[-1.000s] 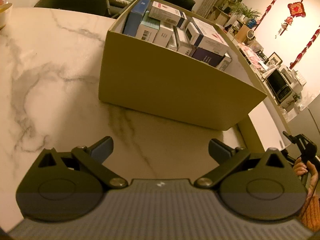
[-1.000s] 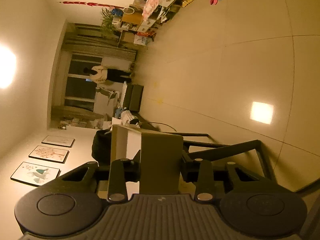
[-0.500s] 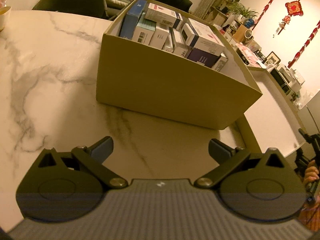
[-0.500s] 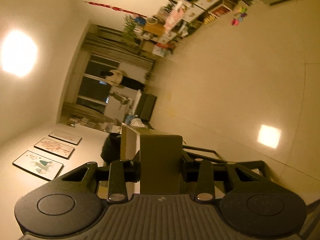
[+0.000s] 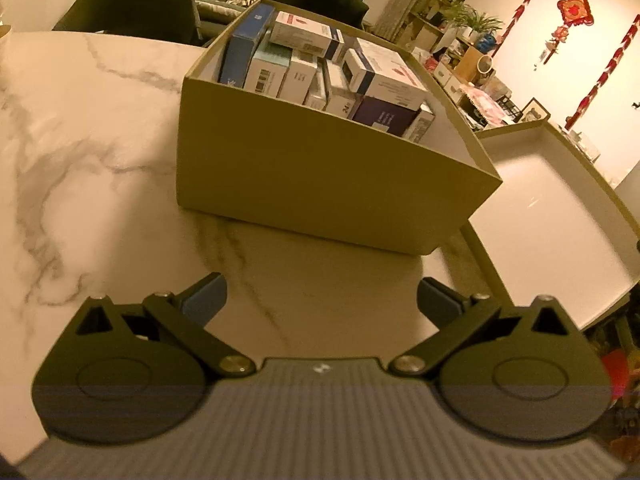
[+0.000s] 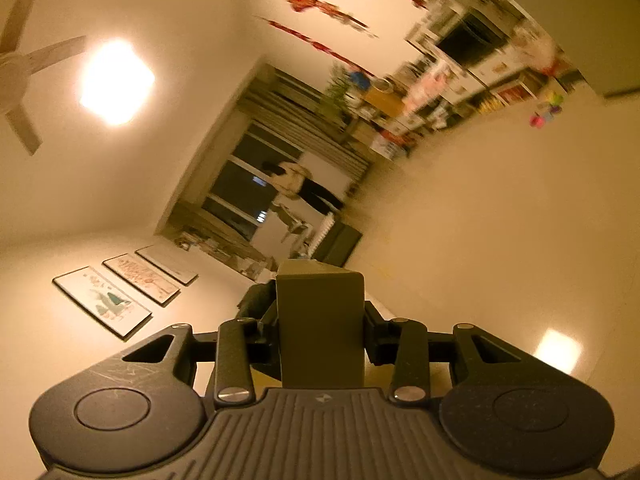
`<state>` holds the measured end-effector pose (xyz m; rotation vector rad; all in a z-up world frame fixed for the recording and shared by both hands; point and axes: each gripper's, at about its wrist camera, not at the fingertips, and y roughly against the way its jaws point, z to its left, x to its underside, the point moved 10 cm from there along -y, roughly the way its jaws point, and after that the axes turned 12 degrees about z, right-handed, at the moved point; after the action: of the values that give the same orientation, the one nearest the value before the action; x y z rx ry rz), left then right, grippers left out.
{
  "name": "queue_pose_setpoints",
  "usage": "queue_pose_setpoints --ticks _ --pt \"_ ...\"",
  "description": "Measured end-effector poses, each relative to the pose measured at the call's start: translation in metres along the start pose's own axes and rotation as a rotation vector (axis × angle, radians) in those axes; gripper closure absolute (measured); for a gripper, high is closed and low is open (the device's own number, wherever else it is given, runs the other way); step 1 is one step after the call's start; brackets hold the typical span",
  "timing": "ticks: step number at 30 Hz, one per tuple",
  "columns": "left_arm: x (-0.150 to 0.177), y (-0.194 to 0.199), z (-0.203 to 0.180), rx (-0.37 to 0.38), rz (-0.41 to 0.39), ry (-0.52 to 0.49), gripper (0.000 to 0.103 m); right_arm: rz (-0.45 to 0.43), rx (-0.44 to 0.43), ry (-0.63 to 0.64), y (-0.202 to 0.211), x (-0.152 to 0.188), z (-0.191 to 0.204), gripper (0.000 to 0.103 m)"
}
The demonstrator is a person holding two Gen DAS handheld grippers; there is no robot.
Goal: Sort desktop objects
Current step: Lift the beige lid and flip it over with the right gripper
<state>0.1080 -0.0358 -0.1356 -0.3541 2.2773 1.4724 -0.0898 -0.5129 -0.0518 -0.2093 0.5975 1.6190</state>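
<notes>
The left gripper (image 5: 320,300) is held over the white marble tabletop (image 5: 88,160), jaws apart, short of the open tan cardboard box (image 5: 312,176) packed with small cartons (image 5: 304,64). A shallow white-lined tray (image 5: 552,216) lies right of that box. The right gripper (image 6: 320,324) is clamped on a plain rectangular olive box (image 6: 320,328), held aloft.

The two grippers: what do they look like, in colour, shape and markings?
Both are black plastic. The left gripper and right gripper each have two round discs, slanted link bars with silver screws, and a grey ribbed body with a small white logo. The left fingers have bluish pads. No cables show.
</notes>
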Motion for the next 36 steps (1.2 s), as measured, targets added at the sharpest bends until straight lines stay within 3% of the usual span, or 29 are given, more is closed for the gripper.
queue_pose_setpoints --ticks 11,17,30,36 --pt "-0.001 0.005 0.001 0.01 -0.007 0.0 0.0 -0.062 -0.017 0.227 0.018 0.021 0.064 0.06" --pt "-0.002 0.007 -0.004 0.033 0.002 -0.024 0.0 -0.069 -0.003 0.45 0.02 0.047 0.114 0.06" --pt "-0.014 0.036 -0.036 0.237 -0.013 -0.082 0.0 -0.048 0.024 0.759 0.02 0.105 0.173 0.06" --pt "-0.027 0.051 -0.067 0.257 -0.048 -0.158 0.001 -0.077 0.048 0.89 0.025 0.126 0.191 0.06"
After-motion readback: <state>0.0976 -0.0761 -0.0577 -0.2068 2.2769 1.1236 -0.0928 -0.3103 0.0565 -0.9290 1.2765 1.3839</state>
